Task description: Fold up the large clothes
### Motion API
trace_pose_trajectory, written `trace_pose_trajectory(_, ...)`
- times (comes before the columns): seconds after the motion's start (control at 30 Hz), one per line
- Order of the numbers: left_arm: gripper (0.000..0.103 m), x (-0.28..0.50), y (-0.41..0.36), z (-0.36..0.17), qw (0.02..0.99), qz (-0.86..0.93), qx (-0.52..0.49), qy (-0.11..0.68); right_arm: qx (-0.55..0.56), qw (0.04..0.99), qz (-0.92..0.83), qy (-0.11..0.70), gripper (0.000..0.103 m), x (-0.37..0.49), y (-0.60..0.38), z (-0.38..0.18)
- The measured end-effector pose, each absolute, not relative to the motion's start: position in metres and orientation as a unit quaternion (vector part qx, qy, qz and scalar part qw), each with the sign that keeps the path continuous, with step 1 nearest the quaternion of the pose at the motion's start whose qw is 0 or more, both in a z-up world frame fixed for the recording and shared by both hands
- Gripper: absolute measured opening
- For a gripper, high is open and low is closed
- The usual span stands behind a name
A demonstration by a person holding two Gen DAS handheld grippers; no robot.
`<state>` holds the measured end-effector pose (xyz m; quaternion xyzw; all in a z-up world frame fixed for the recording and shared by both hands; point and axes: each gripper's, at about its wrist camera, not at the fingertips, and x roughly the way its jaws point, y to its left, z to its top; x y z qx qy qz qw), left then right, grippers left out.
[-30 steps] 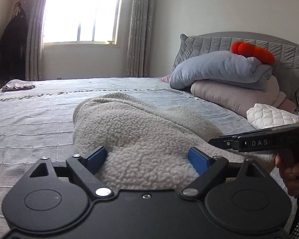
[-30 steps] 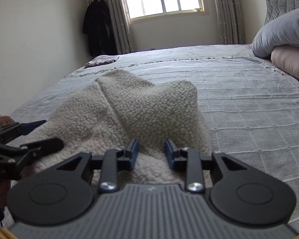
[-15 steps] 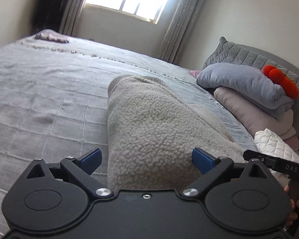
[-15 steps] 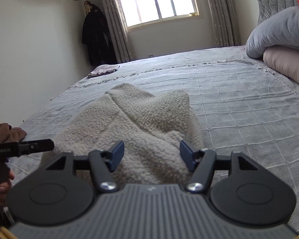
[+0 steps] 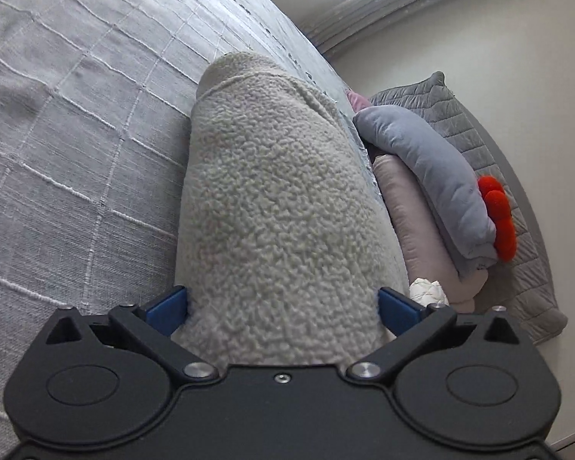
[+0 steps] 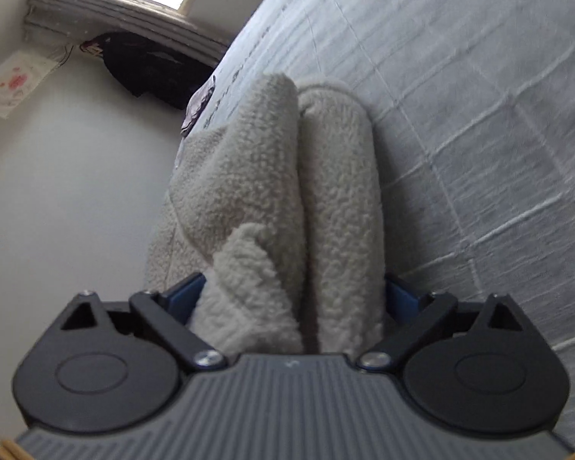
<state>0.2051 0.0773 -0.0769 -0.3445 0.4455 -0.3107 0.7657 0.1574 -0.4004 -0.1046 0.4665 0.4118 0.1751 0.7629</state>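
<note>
A bedroom with pale walls holds a wide bed (image 5: 76,145) under a grey checked cover. On that cover lies the cream fleece garment (image 5: 283,207), folded into a thick, long bundle that runs away from both cameras; in the right wrist view it shows as two rolls lying side by side and touching (image 6: 306,191).

The left tongs (image 5: 283,306) stand spread wide, their jaws having just been opening, with the near end of the fleece between the blue pads (image 5: 168,304); whether the pads press on it cannot be told. The right tongs (image 6: 299,299) are likewise wide apart, just opened, and straddle the bundle's near end.

Beyond the fleece, at the head of the bed, a grey pillow (image 5: 425,161) rests on a pink one (image 5: 414,222), with a red plush thing (image 5: 498,218) behind and a quilted grey headboard (image 5: 490,145). In the right wrist view, a dark garment (image 6: 149,65) hangs by the curtain (image 6: 126,7).
</note>
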Motion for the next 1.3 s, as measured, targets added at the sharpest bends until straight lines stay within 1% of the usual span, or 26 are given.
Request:
trace_pose_trajectory(0.03,0.103,0.208,0.078,-0.08,0.761,-0.311,-0.355,0.445,0.498,0.739,0.188,0.413,0.089,0.164,-0.402,-0.119)
trace_pose_trajectory(0.07,0.103,0.211,0.079,-0.083,0.757,-0.314,-0.364,0.442,0.519,0.725,0.2,0.406,0.086,0.169,-0.403,-0.13)
trace_pose_trajectory(0.1,0.102,0.212,0.078,-0.083,0.759,-0.316,-0.367,0.435,0.533,0.721,0.205,0.393,0.079,0.171,-0.402,-0.138)
trace_pose_trajectory(0.13,0.099,0.21,0.078,-0.081,0.765,-0.318,-0.364,0.425,0.54,0.724,0.209,0.377,0.077,0.172,-0.4,-0.141)
trace_pose_trajectory(0.23,0.088,0.197,0.081,-0.063,0.796,-0.322,-0.343,0.381,0.525,0.745,0.217,0.349,0.077,0.172,-0.388,-0.132)
trace_pose_trajectory(0.37,0.082,0.189,0.096,-0.041,0.842,-0.31,-0.311,0.313,0.483,0.772,0.246,0.332,0.077,0.176,-0.368,-0.108)
trace_pose_trajectory(0.43,0.081,0.19,0.098,-0.039,0.866,-0.295,-0.268,0.302,0.455,0.789,0.256,0.323,0.076,0.183,-0.354,-0.096)
trace_pose_trajectory(0.5,0.082,0.191,0.098,-0.048,0.878,-0.273,-0.236,0.315,0.43,0.803,0.246,0.332,0.076,0.193,-0.343,-0.094)
trace_pose_trajectory(0.53,0.086,0.19,0.101,-0.057,0.876,-0.271,-0.243,0.317,0.409,0.813,0.231,0.345,0.076,0.198,-0.339,-0.095)
trace_pose_trajectory(0.57,0.086,0.19,0.105,-0.065,0.868,-0.276,-0.262,0.32,0.396,0.817,0.222,0.356,0.076,0.201,-0.336,-0.099)
trace_pose_trajectory(0.63,0.089,0.188,0.109,-0.073,0.858,-0.276,-0.29,0.323,0.409,0.81,0.219,0.359,0.077,0.199,-0.342,-0.109)
trace_pose_trajectory(0.7,0.089,0.184,0.102,-0.067,0.866,-0.273,-0.276,0.316,0.406,0.814,0.215,0.356,0.077,0.188,-0.345,-0.107)
trace_pose_trajectory(0.77,0.089,0.179,0.098,-0.057,0.875,-0.261,-0.259,0.315,0.373,0.834,0.197,0.355,0.077,0.179,-0.346,-0.092)
trace_pose_trajectory(0.87,0.089,0.165,0.09,-0.035,0.897,-0.234,-0.207,0.311,0.308,0.87,0.161,0.351,0.079,0.156,-0.34,-0.062)
trace_pose_trajectory(0.93,0.097,0.152,0.085,-0.021,0.911,-0.225,-0.177,0.298,0.256,0.893,0.134,0.345,0.083,0.138,-0.334,-0.043)
trace_pose_trajectory(0.97,0.097,0.145,0.084,-0.016,0.916,-0.219,-0.167,0.292,0.232,0.903,0.122,0.339,0.084,0.129,-0.329,-0.035)
trace_pose_trajectory(1.0,0.098,0.139,0.081,-0.011,0.922,-0.209,-0.153,0.288,0.211,0.912,0.11,0.334,0.089,0.122,-0.322,-0.028)
trace_pose_trajectory(1.03,0.098,0.132,0.078,-0.006,0.926,-0.199,-0.14,0.289,0.191,0.92,0.102,0.326,0.091,0.113,-0.312,-0.022)
trace_pose_trajectory(1.2,0.099,0.103,0.073,0.001,0.936,-0.147,-0.099,0.304,0.122,0.945,0.083,0.293,0.094,0.073,-0.289,0.001)
trace_pose_trajectory(1.23,0.102,0.097,0.071,0.001,0.938,-0.138,-0.092,0.305,0.11,0.948,0.076,0.288,0.096,0.076,-0.277,0.005)
trace_pose_trajectory(1.3,0.103,0.083,0.066,0.002,0.942,-0.122,-0.077,0.305,0.092,0.953,0.059,0.283,0.1,0.072,-0.265,0.009)
